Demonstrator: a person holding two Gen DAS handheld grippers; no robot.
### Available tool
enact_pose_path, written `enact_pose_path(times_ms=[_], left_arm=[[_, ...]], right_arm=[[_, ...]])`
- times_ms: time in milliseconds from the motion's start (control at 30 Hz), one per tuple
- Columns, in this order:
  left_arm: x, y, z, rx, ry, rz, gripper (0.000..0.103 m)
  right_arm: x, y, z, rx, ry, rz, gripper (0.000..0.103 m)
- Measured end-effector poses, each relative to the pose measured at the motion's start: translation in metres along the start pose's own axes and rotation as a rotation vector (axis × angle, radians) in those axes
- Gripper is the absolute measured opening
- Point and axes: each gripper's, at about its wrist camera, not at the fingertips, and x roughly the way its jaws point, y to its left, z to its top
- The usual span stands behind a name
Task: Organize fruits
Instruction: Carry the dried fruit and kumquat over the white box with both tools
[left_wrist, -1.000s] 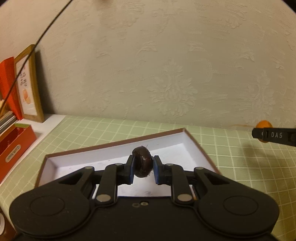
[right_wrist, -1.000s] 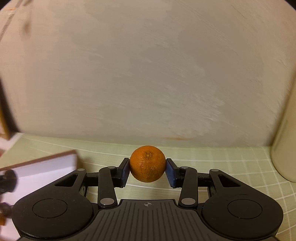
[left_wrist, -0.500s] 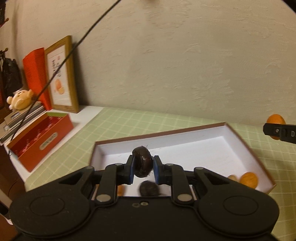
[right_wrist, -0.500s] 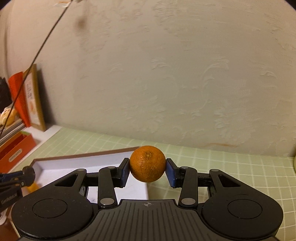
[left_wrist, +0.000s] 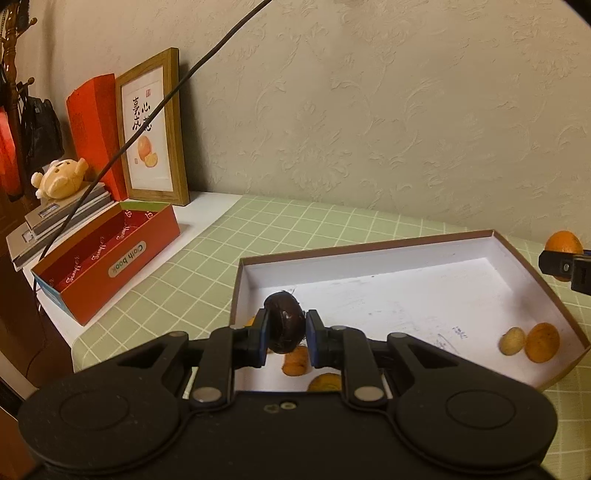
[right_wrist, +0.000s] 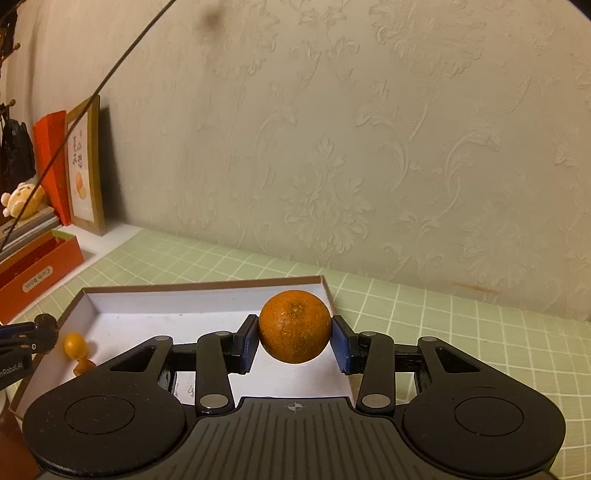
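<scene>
My left gripper (left_wrist: 284, 332) is shut on a small dark brown fruit (left_wrist: 283, 325), held over the near left part of a shallow white box (left_wrist: 369, 295) with a brown rim. Several small orange and tan fruits lie in the box, two at its right end (left_wrist: 532, 341) and some under my left fingers (left_wrist: 295, 363). My right gripper (right_wrist: 294, 338) is shut on a round orange (right_wrist: 294, 325) above the box's right end (right_wrist: 325, 286). The left gripper's tip (right_wrist: 40, 330) shows at the left of the right wrist view, and the right gripper with its orange (left_wrist: 563, 242) at the right edge of the left wrist view.
The box lies on a green checked tablecloth (left_wrist: 258, 229). At the far left stand an open red box (left_wrist: 107, 258), a framed picture of an orange (left_wrist: 151, 129), a red folder, stacked books with a plush toy (left_wrist: 61, 177). A thin dark cable (left_wrist: 147, 122) crosses the view. A patterned wall backs the table.
Both grippers swung left over the box with their fruits still held. The box's inner fruits and the left-hand clutter came into view.
</scene>
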Motion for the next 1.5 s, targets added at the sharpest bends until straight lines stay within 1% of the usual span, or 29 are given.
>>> enact_pose_path(times_ms=[233,567,767,867,933,1100,1167,1500], left_arm=[[0.013,0.002,0.003,-0.009,0.007,0.004,0.011],[0.035,0.002,0.006,-0.006,0.034,0.014,0.011],[0.041,0.001,0.005,-0.007,0.053,0.019,0.011],[0.036,0.001,0.004,-0.008,0.048,0.028,0.011],[0.032,-0.001,0.001,-0.002,0.041,0.028,0.011],[0.029,-0.006,-0.003,0.022,0.04,0.024,0.011],[0.031,-0.004,-0.002,0.011,0.047,0.021,0.011],[0.028,-0.003,0.001,-0.006,0.029,0.032,0.011]], right_arm=[[0.016,0.001,-0.003,0.008,0.025,-0.004,0.042],[0.037,-0.003,0.002,0.028,0.048,-0.009,0.042],[0.047,-0.004,0.0,0.022,0.081,-0.018,0.042],[0.045,-0.003,-0.001,0.018,0.081,-0.013,0.042],[0.041,-0.001,-0.003,-0.006,0.074,-0.016,0.042],[0.037,0.001,-0.006,-0.021,0.079,-0.008,0.042],[0.036,0.001,-0.006,-0.014,0.077,-0.006,0.042],[0.032,0.002,-0.007,-0.016,0.056,-0.008,0.042]])
